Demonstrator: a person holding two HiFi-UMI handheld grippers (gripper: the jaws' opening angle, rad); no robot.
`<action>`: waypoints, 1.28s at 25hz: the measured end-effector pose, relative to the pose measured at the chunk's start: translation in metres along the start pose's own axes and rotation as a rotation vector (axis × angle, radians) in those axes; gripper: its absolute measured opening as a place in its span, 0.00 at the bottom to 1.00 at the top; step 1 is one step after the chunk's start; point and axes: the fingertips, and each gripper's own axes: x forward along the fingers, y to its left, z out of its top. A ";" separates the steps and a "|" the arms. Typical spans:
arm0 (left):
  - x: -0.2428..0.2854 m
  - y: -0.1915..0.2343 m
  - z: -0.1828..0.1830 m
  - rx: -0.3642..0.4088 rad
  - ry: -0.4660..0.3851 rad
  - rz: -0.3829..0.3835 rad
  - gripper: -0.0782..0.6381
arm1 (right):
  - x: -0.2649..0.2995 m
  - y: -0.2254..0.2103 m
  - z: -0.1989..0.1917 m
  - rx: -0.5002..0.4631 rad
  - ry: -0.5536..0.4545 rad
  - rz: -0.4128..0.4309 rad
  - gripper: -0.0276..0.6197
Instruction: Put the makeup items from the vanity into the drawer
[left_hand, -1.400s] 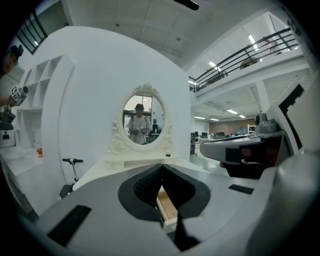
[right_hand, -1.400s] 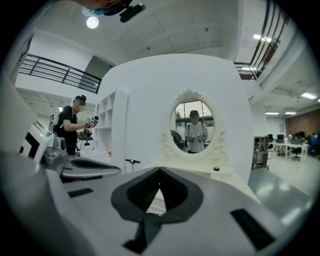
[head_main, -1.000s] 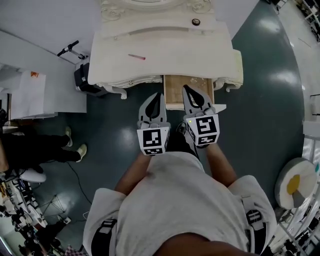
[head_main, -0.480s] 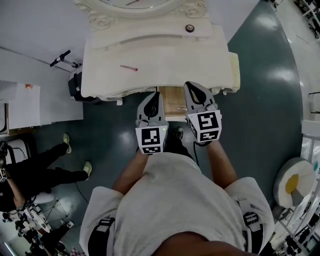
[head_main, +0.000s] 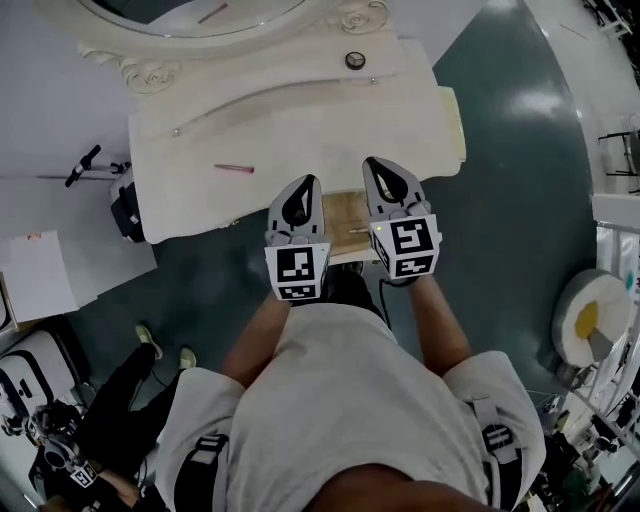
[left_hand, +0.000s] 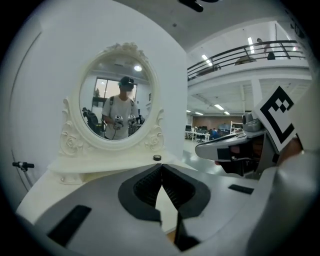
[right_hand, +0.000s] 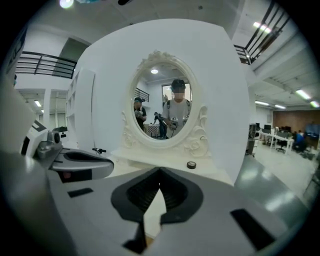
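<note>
Two grippers are sitting side by side in our hands, and both are closed with nothing held. The left gripper (head_main: 304, 182) is pressing its dark ribbed pads (left_hand: 145, 189) together at the tips, and the right gripper (head_main: 375, 166) is keeping its own pads (right_hand: 142, 194) together the same way. We are pointing both at the front edge of the vanity (head_main: 300, 125), the left one just left of the drawer (head_main: 345, 212) and the right one at its right side. The drawer is standing pulled out between them, with its bare wooden inside showing. Farther on, a thin pink stick (head_main: 233, 169) is lying flat on the left half of the cream vanity top, well apart from either gripper. Beyond it, a small round dark pot (head_main: 354, 60) is resting on the raised back ledge, right of centre and just beside the carved foot of the oval mirror (head_main: 190, 12). The mirror is rising from the back edge, and in both gripper views it is showing us a person standing with the grippers.
</note>
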 end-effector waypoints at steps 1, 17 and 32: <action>0.008 0.003 -0.002 -0.005 0.010 -0.015 0.12 | 0.008 -0.003 -0.001 0.011 0.009 -0.010 0.07; 0.123 0.025 -0.053 -0.026 0.152 -0.271 0.12 | 0.103 -0.066 -0.022 -0.072 0.191 -0.169 0.07; 0.164 0.037 -0.060 -0.102 0.152 -0.302 0.12 | 0.196 -0.109 -0.005 -0.186 0.262 -0.186 0.07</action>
